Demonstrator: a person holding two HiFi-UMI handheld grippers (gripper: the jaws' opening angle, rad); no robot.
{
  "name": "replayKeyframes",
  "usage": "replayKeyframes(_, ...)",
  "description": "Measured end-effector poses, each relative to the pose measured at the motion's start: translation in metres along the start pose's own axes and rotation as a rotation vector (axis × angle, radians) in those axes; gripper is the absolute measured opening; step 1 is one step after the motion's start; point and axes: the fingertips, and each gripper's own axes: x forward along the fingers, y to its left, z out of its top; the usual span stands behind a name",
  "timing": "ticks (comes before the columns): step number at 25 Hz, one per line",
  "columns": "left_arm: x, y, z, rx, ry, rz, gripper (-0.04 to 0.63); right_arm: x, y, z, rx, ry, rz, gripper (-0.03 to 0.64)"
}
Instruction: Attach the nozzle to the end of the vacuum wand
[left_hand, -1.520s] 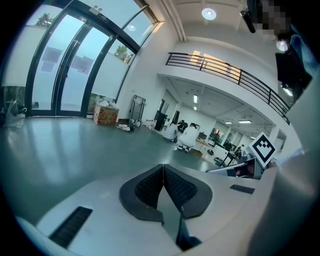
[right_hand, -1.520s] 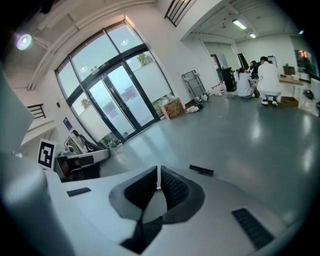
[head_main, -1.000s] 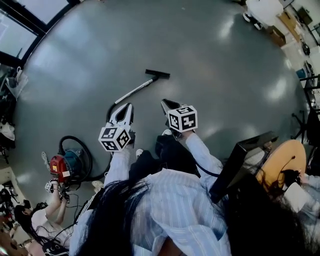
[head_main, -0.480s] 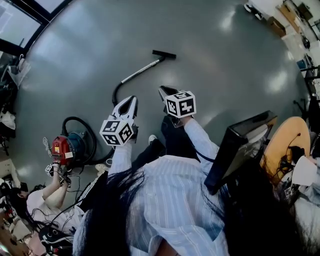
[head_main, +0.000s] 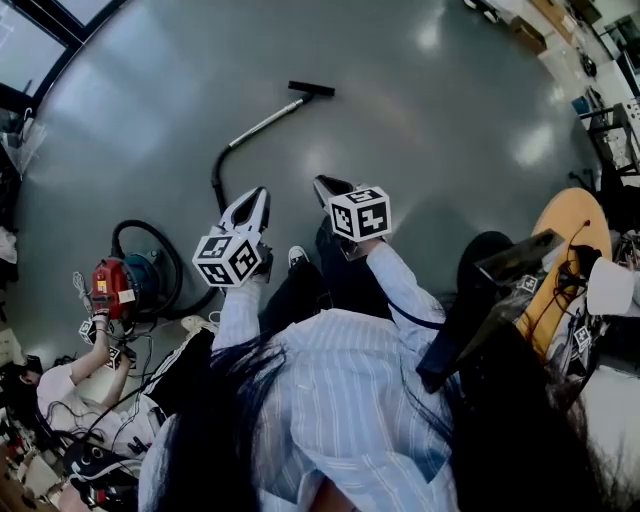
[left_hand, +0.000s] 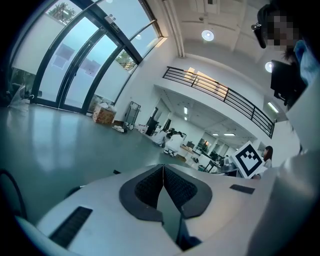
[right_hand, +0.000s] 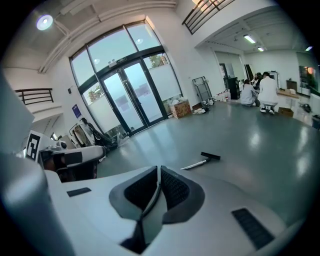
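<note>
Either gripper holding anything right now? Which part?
Nothing held. Left gripper and right gripper are both shut and empty; the vacuum wand lies on the floor ahead.

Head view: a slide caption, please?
Shut left gripper and right gripper held above the floor, vacuum wand lying ahead.

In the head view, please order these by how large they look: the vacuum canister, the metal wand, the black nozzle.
1. vacuum canister, bulkiest.
2. metal wand, about as long but thin; these two are close, so unsure.
3. black nozzle, clearly smallest.
</note>
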Motion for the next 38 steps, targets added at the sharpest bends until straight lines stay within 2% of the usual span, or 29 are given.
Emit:
replayKeyframes(8, 0.001, -0.051, -0.009, 0.001, -0.037, -0.043, 0.008, -0.050, -0.014, -0.005, -0.021, -0.031, -0.016, 0.026)
replayKeyframes(15, 0.004, -0.099, -0.021, -0.025, -0.109, -0.013, 0.008, -0.103, -0.039, -0.031, -0.063, -0.022, 0.010, 0.026)
replayKeyframes(18, 0.007, -0.134, -0.040, -0.036, -0.125, -0.007, 0.008, -0.128, -0.057, -0.051, -0.078, -0.009, 0.020, 0.026)
replayKeyframes(24, 0.010, -0.196, -0.092, -0.034, -0.079, 0.001, 0.008, -0.170, -0.079, -0.086, -0.080, 0.007, 0.055, 0.026)
replayKeyframes(29, 0.001, -0.218, -0.108, -0.024, -0.072, 0.009, 0.008, -0.183, -0.074, -0.095, -0.091, 0.000, 0.092, 0.026)
replayKeyframes(38, -0.008, -0.229, -0.117, -0.032, -0.087, 0.033, 0.008, -0.197, -0.065, -0.104, -0.124, 0.004, 0.122, 0.026)
